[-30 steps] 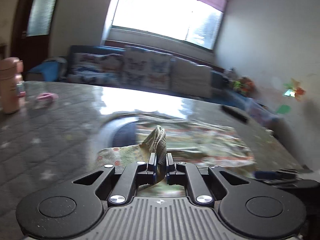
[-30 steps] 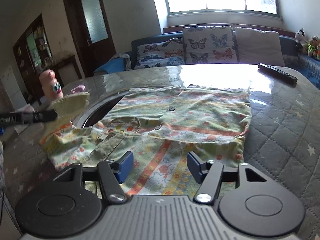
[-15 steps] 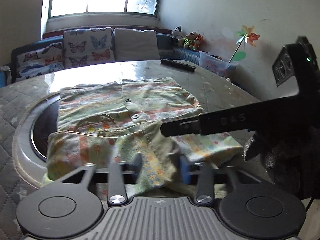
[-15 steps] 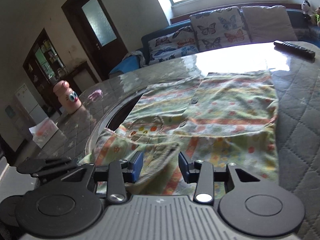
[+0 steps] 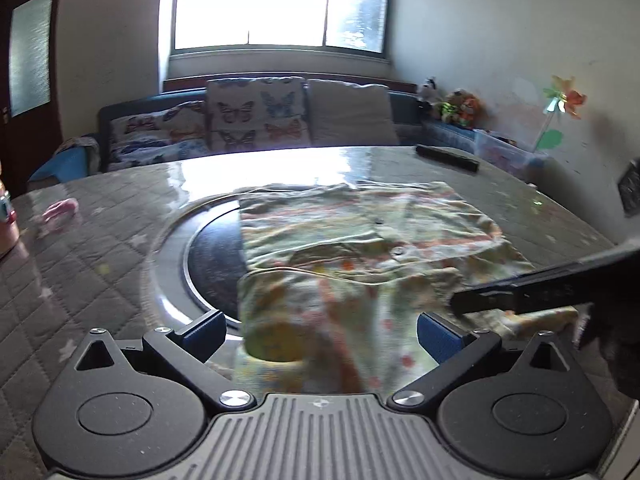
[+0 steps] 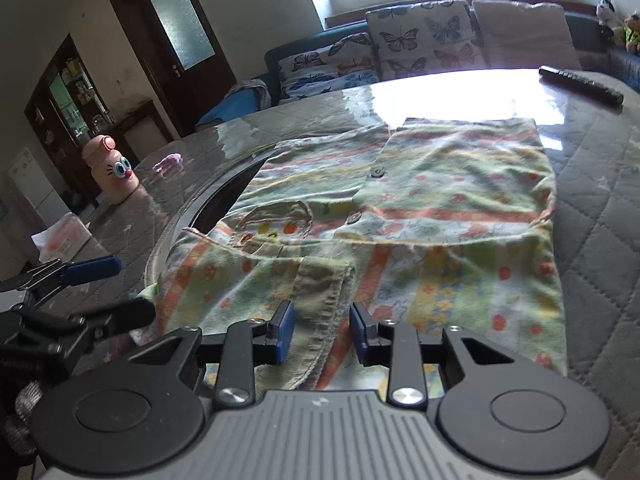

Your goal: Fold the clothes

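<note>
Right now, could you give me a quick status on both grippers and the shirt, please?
Left gripper opening wide, empty. Right gripper closing around the folded sleeve cuff. Patterned shirt lies flat on the table. Nothing in the way.

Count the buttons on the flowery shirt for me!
2 show: one button farther up the shirt front, another button nearer, beside the collar. The folded part may hide more.

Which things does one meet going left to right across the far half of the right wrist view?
Pink bottle with cartoon eyes → small pink item → butterfly cushions → plain cushion → remote control.
</note>
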Action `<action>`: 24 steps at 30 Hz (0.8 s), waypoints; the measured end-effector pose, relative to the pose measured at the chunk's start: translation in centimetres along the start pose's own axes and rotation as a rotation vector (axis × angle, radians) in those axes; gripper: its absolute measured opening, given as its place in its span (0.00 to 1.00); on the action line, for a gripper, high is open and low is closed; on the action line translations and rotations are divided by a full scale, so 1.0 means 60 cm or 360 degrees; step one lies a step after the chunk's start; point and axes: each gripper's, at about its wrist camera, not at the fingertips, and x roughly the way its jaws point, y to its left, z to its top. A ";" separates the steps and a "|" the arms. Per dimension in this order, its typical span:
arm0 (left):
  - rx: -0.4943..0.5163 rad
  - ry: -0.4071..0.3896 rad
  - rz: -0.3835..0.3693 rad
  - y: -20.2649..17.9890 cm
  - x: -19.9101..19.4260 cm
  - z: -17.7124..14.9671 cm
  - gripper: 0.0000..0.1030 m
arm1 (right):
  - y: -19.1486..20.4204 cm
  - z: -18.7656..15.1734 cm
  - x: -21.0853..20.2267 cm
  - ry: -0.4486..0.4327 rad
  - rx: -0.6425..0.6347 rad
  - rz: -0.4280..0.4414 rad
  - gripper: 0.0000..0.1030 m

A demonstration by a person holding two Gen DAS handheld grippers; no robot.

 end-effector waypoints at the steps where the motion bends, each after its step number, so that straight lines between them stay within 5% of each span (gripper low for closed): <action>1: -0.0010 -0.0002 0.0019 0.005 0.000 0.001 1.00 | 0.002 -0.001 0.001 0.0005 -0.0005 0.0012 0.27; 5: -0.0039 0.0015 0.0087 0.016 0.007 0.000 1.00 | 0.012 0.002 -0.006 -0.0039 -0.0038 0.0019 0.08; 16: -0.0048 0.0105 0.0132 0.018 0.037 -0.008 1.00 | 0.009 0.050 -0.093 -0.0339 -0.0086 -0.0104 0.07; 24: 0.0039 0.0179 0.0236 0.017 0.054 -0.018 1.00 | -0.041 0.020 -0.051 -0.0169 0.0039 -0.0224 0.08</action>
